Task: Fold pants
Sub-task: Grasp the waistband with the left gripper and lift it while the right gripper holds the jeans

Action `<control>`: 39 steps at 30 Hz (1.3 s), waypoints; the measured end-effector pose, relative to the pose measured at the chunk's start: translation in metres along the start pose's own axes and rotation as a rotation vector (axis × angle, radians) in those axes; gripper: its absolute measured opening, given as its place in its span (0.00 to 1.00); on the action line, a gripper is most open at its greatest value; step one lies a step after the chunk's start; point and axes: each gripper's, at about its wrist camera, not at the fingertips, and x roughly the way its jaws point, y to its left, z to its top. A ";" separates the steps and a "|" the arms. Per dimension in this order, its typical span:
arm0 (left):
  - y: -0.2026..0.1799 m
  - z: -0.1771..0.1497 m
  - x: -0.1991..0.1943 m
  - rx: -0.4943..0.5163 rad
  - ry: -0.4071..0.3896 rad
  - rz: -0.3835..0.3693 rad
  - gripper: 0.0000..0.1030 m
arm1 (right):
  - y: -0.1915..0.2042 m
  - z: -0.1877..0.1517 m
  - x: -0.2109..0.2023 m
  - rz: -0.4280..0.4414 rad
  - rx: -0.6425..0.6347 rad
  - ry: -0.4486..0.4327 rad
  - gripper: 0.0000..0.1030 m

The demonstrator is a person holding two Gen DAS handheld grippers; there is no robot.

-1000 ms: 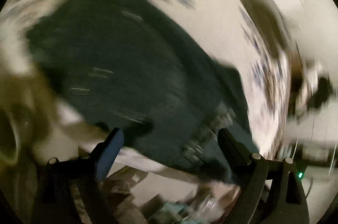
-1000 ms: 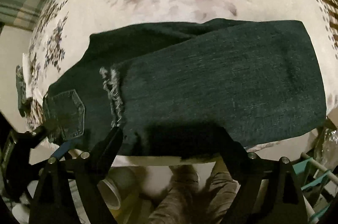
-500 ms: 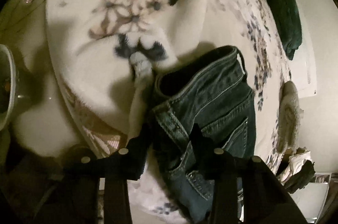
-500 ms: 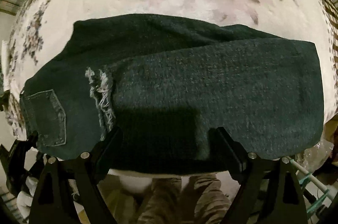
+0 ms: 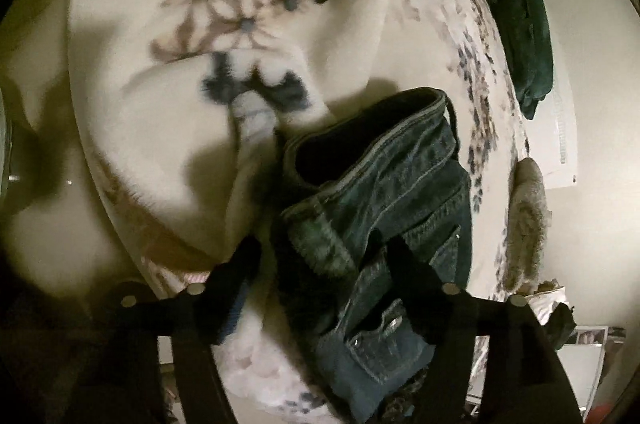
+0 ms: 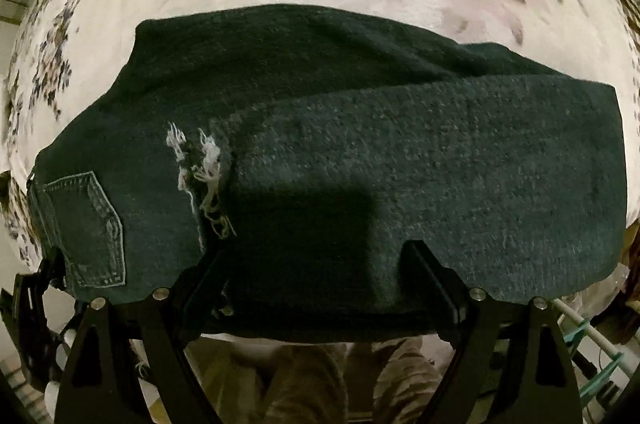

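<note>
The left hand-held gripper (image 5: 320,260) has just been opening; its jaws stand apart, straddling the waistband of the dark blue denim pants (image 5: 384,208) without pressing it. The right hand-held gripper (image 6: 316,264) is spread wide over the folded leg, gripping nothing. The pants lie on the floral fleece blanket (image 5: 168,72). Only the right view shows the back pocket (image 6: 88,224) and frayed hem (image 6: 200,172).

Both wrist views close above jeans (image 5: 384,208)
</note>
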 end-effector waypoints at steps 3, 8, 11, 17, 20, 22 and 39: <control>-0.009 0.004 0.003 0.018 -0.016 0.042 0.64 | -0.003 0.005 -0.002 0.014 0.001 -0.012 0.88; -0.016 -0.002 -0.011 0.058 -0.094 0.062 0.27 | -0.005 0.013 -0.007 0.022 -0.004 -0.021 0.88; -0.034 -0.012 -0.029 0.138 -0.129 0.076 0.25 | -0.005 0.014 -0.012 0.017 -0.022 -0.040 0.88; -0.069 -0.031 -0.060 0.237 -0.161 0.106 0.24 | -0.017 0.018 -0.029 0.028 -0.045 -0.073 0.88; -0.083 -0.038 -0.067 0.267 -0.175 0.118 0.24 | -0.029 0.018 -0.035 0.052 -0.038 -0.083 0.88; -0.092 -0.043 -0.072 0.286 -0.183 0.122 0.23 | -0.038 0.018 -0.039 0.073 -0.028 -0.083 0.88; -0.230 -0.163 -0.074 0.675 -0.117 -0.056 0.19 | -0.121 0.000 -0.086 0.107 0.050 -0.185 0.88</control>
